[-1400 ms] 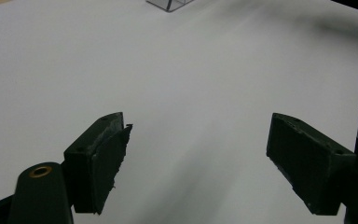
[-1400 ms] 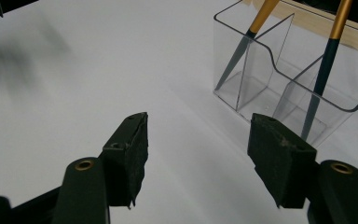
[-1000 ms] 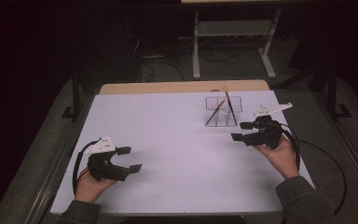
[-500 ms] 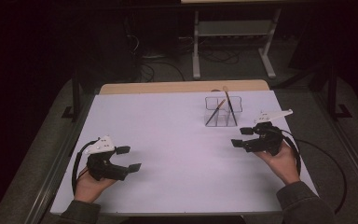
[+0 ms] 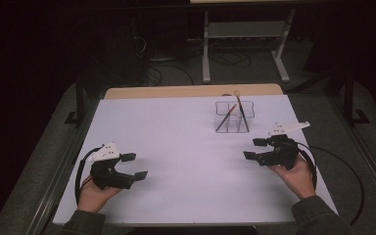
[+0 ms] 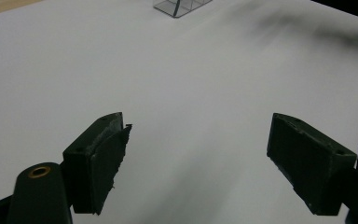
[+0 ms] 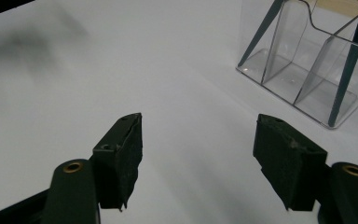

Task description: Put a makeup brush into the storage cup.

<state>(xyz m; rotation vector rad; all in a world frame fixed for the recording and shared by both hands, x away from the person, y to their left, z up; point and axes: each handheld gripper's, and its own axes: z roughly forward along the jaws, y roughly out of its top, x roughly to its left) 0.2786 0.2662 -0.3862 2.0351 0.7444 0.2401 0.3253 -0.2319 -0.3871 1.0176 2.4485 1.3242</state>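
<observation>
White sheeting covers the table (image 5: 186, 147), and between our two grippers it lies bare, a wide stretch of open room. A strip of wood shows along the far edge. The left gripper (image 5: 134, 166) sits near the front left corner of the table; the right gripper (image 5: 254, 149) is near the right edge, further up.

Both forearms come in from the bottom of the high view, each hand wrapped under its gripper, and the two grippers point inward toward each other. The jaws of the left gripper stand wide apart with nothing between them, and the right gripper's jaws are likewise spread wide and hold nothing.

The clear plastic organiser (image 5: 232, 117) stands toward the far right of the table, just beyond the right gripper, with two thin brushes (image 5: 225, 117) leaning in its compartments. The right gripper view shows the divider walls and the dark blue brush handles (image 7: 352, 65) up close; the left gripper view catches one corner of the organiser (image 6: 179, 5) far across the sheet.
</observation>
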